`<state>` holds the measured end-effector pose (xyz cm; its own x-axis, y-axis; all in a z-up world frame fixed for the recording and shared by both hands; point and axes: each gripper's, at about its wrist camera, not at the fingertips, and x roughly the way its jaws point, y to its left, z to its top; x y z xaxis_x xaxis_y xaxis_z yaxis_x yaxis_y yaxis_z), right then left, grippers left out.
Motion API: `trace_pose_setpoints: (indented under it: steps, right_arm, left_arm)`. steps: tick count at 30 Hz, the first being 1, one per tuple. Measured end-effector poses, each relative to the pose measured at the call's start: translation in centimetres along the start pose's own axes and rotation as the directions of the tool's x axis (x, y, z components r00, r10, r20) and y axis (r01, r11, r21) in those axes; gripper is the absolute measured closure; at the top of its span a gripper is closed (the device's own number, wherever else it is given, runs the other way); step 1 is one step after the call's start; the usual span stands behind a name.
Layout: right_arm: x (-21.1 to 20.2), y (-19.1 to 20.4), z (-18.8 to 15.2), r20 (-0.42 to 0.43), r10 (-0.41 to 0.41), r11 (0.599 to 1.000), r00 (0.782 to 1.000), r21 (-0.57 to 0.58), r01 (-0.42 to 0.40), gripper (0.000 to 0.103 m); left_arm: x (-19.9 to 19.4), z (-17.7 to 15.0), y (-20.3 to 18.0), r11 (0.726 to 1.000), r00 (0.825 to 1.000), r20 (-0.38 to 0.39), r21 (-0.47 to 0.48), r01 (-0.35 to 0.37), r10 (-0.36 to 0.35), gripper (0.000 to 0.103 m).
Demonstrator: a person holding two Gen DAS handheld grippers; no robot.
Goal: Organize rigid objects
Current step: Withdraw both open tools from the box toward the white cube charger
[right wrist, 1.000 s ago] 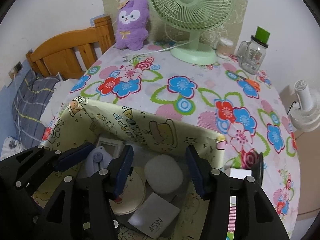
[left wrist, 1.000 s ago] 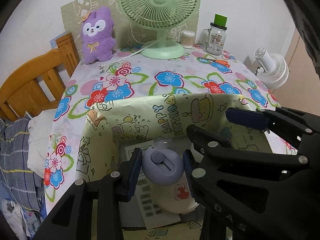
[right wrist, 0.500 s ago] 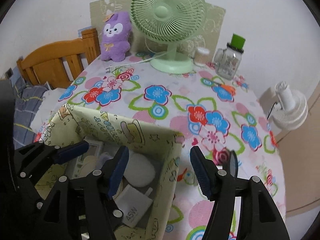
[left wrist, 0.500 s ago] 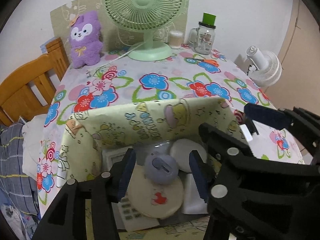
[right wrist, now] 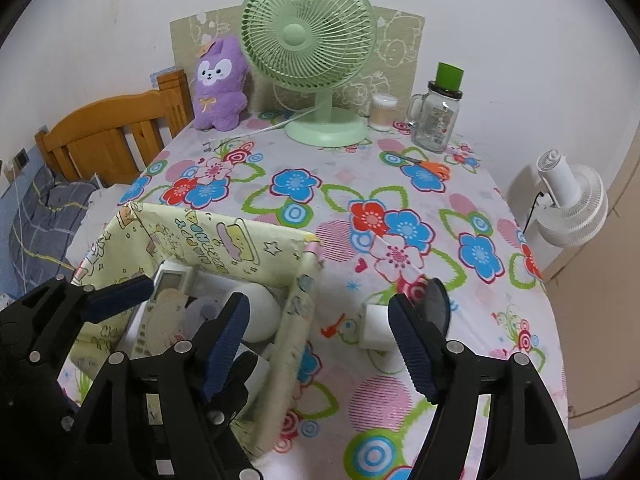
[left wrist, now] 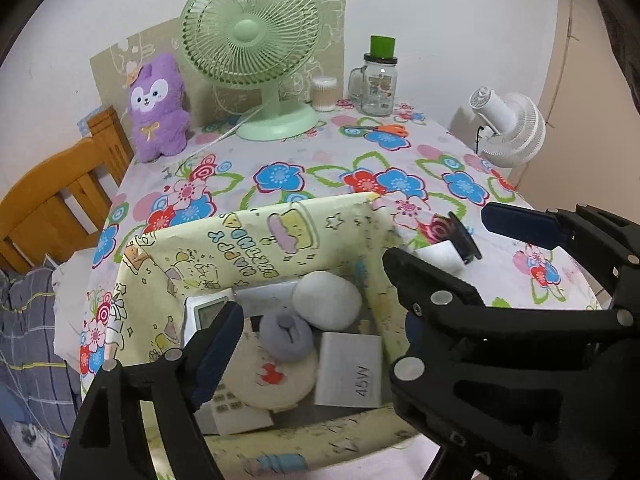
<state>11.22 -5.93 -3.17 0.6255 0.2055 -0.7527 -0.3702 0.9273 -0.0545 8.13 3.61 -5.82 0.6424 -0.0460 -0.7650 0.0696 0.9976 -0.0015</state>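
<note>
both my tongs gape empty: left tongs over the box (full), right tongs near its wall.

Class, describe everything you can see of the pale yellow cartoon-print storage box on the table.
The storage box is open-topped and soft-sided, seemingly fabric, pale yellow with cartoon prints and lettering. It stands upright on the floral tablecloth near the table's front edge. Inside lie a remote control, a grey round gadget, a white oval object and a 45W charger.
</note>
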Motion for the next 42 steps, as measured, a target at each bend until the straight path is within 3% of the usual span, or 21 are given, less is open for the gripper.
trace_pose_setpoints:
  steps: [8,16,27,42]
  right_arm:
    - [-1.8,-1.7,-1.0,0.021,0.006,1.000,1.000,0.009,-0.006,0.025]
    - [-3.7,-3.5,-1.9,0.040,0.013,1.000,0.999,0.026,-0.014,0.023]
    - [-6.3,-5.7,-2.5,0.070,-0.015,0.998,0.997,0.061,0.011,0.014]
    - [-8.7,-8.4,-3.7,0.108,-0.074,0.993,0.991,0.104,0.063,0.005]
  left_arm:
    - [-1.4,-0.3,-2.0,1.000,1.000,0.007,-0.025,0.016,-0.016,0.017]
    - [-3.1,-0.4,-4.2,1.000,0.999,0.045,-0.023,0.009,-0.008,0.010]
    - [-5.1,-0.1,-6.4,1.000,0.996,0.093,-0.005,0.003,-0.003,0.003]
    - [-6.4,-0.1,-9.1,1.000,0.990,0.142,0.008,0.013,-0.014,0.000]
